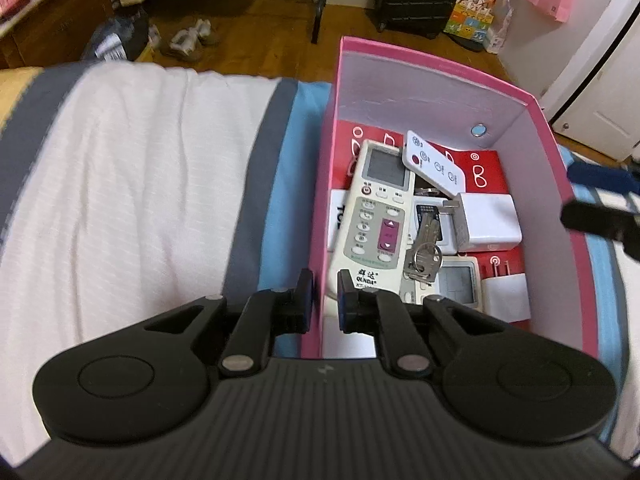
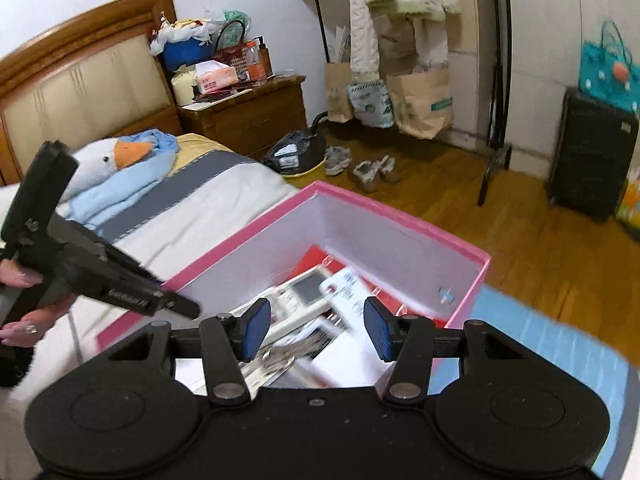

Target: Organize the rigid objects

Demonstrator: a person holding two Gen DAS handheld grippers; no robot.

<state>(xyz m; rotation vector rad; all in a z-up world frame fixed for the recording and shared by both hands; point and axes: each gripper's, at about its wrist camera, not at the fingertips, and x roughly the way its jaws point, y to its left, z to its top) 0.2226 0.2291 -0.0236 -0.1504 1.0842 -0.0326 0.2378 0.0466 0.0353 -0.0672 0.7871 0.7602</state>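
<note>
A pink cardboard box with pale lilac inner walls (image 1: 558, 184) sits on a bed covered in white, grey and blue striped bedding (image 1: 120, 184), its long axis running from near to far. Inside, a long cream air-conditioner remote control (image 1: 376, 212) lies flat with its long axis near to far, screen end far; its near end reads "QUNDA". Right of it lie a thin white card remote (image 1: 434, 166) tilted across the far corner, a bunch of silver keys (image 1: 424, 252), a white cube charger (image 1: 488, 222) and red printed packaging (image 1: 484, 168). The left gripper (image 1: 322, 300) has its jaws pinched narrowly on the box's near left wall. The right gripper (image 2: 316, 330) hovers above the box, jaws half spread and empty. Beyond are wooden flooring, a wooden headboard, paper bags and a black suitcase.
</note>
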